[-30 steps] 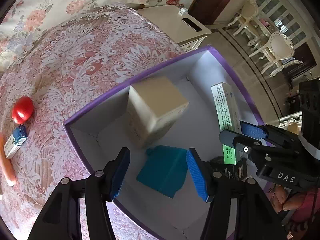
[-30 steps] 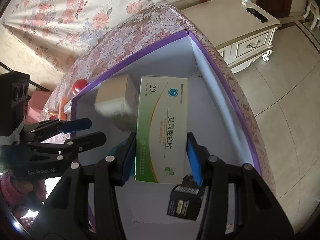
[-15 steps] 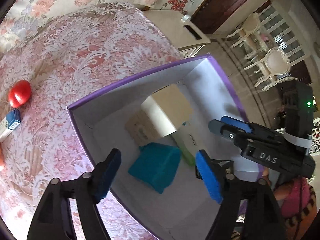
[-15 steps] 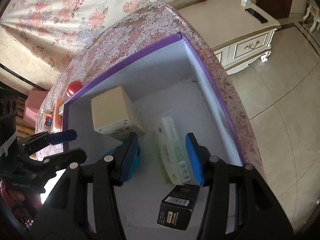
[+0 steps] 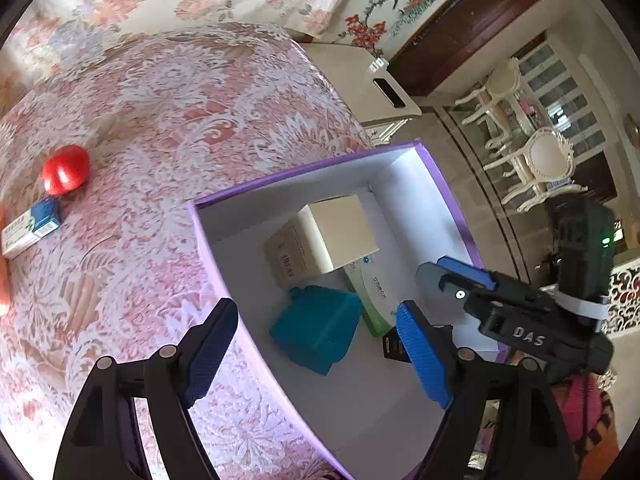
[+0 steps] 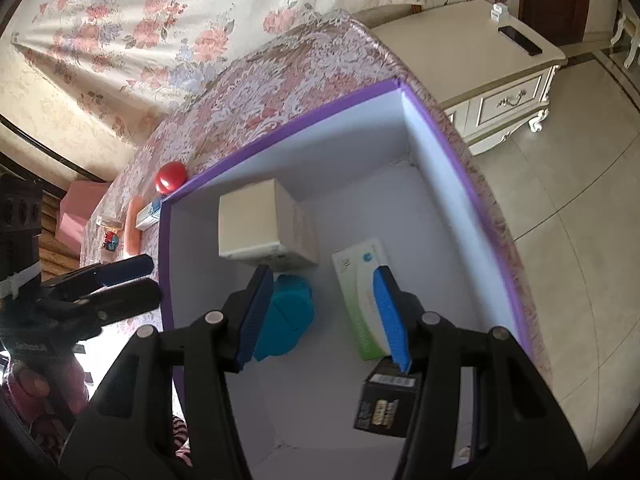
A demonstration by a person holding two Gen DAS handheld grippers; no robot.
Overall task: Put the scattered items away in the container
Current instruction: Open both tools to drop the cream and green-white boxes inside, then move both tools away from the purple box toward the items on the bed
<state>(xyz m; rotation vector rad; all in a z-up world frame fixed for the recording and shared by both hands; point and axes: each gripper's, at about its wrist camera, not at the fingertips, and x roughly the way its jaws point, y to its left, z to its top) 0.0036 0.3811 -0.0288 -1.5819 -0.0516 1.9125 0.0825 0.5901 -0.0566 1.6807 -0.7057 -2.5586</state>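
Light: bright daylight, soft shadows inside the box point(image 6: 280, 152)
Glare: white patch, lower-left of right wrist view
Edges: fisheye bending, black corners
Focus: mostly sharp, slight blur at rims

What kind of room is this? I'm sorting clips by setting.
Most likely a home bedroom: a floral bedspread under the purple box, a cream bedside cabinet beside it, and ornate dining chairs beyond a glass door.
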